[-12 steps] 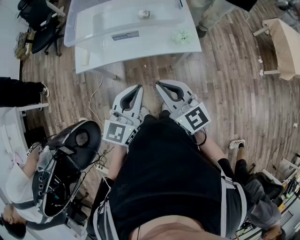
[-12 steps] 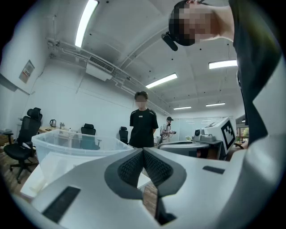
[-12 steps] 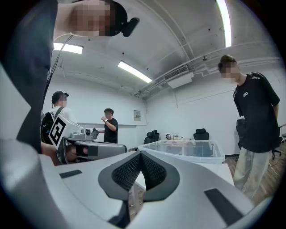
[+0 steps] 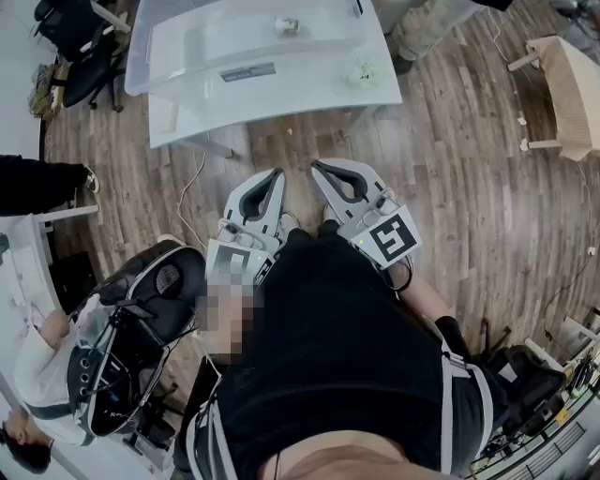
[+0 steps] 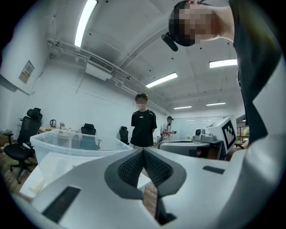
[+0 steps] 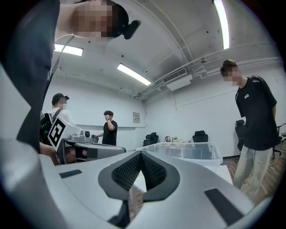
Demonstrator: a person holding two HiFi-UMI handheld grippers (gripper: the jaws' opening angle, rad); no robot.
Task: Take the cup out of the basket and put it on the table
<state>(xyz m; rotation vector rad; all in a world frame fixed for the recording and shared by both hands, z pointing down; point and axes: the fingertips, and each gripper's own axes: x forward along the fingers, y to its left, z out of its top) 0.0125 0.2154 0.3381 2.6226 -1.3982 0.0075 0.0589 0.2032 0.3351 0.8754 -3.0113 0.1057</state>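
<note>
**Head view, steeply downward; gripper views looking along the jaws.** Nearest the camera is the wearer's black shirt (image 4: 337,356). Dark equipment (image 4: 141,319) stands at lower left, beside another person (image 4: 33,370).

Just ahead of the shirt, the left gripper (image 4: 277,173) and right gripper (image 4: 317,167) sit side by side, near each other but apart. Both point toward the table.

- **Left gripper view:** the jaws are pressed together. The ribbed pads (image 5: 132,167) meet along a centre line with nothing between them.
- **Right gripper view:** the jaws are likewise pressed together. The pads (image 6: 127,172) are in contact and nothing is pinched.

Beyond the tips lies wood floor (image 4: 450,187). Farther on stands the white table (image 4: 291,98), well apart from both grippers.

On the table sits the basket (image 4: 178,52), a clear plastic bin that also shows ahead of the jaws in both gripper views. The cup (image 4: 287,26), small and pale, lies inside the basket toward its far side, well apart from either gripper. Its orientation cannot be made out.

A small green object (image 4: 361,73) rests on the table just outside the basket's near right corner.

- **Far left:** a black chair (image 4: 80,47).
- **Far right:** a pale bench (image 4: 567,84).
- **Table's far right corner:** the legs (image 4: 417,33) of a standing person.
</note>
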